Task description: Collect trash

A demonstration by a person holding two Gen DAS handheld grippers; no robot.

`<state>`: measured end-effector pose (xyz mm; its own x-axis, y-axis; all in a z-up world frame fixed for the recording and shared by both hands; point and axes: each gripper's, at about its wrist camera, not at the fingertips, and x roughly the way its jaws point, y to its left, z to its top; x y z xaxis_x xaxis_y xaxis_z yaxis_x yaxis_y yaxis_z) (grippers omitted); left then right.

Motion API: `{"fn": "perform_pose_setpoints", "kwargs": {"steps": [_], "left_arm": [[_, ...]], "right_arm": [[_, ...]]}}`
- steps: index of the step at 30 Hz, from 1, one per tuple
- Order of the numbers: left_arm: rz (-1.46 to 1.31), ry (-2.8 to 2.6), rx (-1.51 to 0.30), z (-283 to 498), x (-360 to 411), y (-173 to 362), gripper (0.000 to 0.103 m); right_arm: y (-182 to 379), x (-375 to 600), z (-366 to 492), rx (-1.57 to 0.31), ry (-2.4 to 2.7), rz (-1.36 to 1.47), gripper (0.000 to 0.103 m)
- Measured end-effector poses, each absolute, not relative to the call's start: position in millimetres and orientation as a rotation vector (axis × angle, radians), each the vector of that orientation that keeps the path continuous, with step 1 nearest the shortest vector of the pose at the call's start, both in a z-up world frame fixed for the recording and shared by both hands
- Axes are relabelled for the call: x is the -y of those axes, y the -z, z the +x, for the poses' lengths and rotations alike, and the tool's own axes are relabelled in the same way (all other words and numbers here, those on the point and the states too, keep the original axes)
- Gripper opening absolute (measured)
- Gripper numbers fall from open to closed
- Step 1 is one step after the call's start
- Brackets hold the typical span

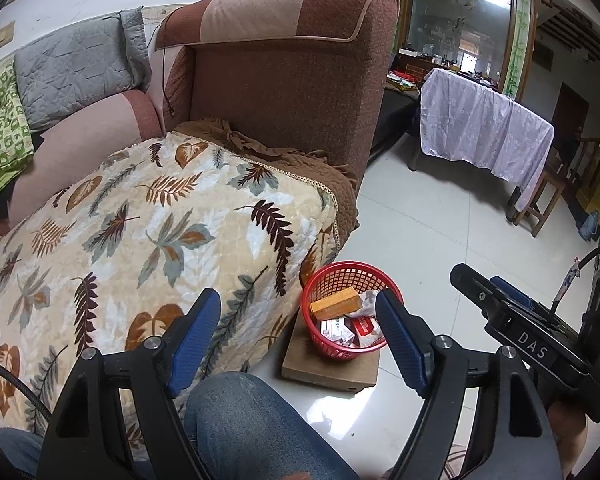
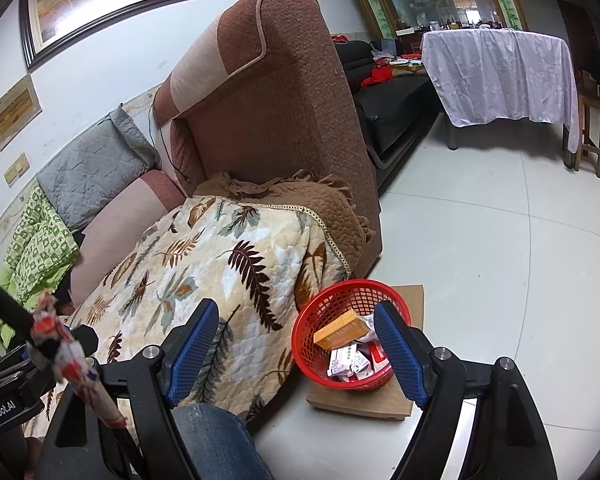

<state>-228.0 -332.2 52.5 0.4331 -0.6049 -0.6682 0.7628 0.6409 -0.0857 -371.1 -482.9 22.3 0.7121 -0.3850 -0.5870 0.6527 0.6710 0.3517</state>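
Note:
A red mesh basket [image 1: 340,268] [image 2: 340,286] stands on a flat brown board [image 1: 328,372] [image 2: 360,404] on the floor by the sofa's corner. Inside lie an orange box [image 1: 336,304] [image 2: 340,330], white and red cartons [image 1: 336,330] [image 2: 348,362] and crumpled paper [image 1: 366,300]. My left gripper [image 1: 298,300] hovers open above and before the basket, nothing between its blue pads. My right gripper [image 2: 296,308] is likewise open and empty, its right finger overlapping the basket's near rim in the view.
A leaf-patterned blanket [image 1: 160,232] drapes the brown sofa [image 1: 292,92] on the left. A person's jeans-clad knee [image 1: 252,420] is just under the grippers. White tiled floor [image 1: 440,232] spreads right toward a cloth-covered table [image 1: 484,128] and a wooden stool [image 1: 544,196].

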Motion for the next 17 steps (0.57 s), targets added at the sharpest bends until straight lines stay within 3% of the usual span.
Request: {"fn": "perform_pose_setpoints", "kwargs": {"steps": [17], "left_arm": [[0.190,0.898,-0.770,-203,326,-41,0.079]], "right_arm": [[-9,486,-355,-0.533,0.602,0.582,0.084]]}}
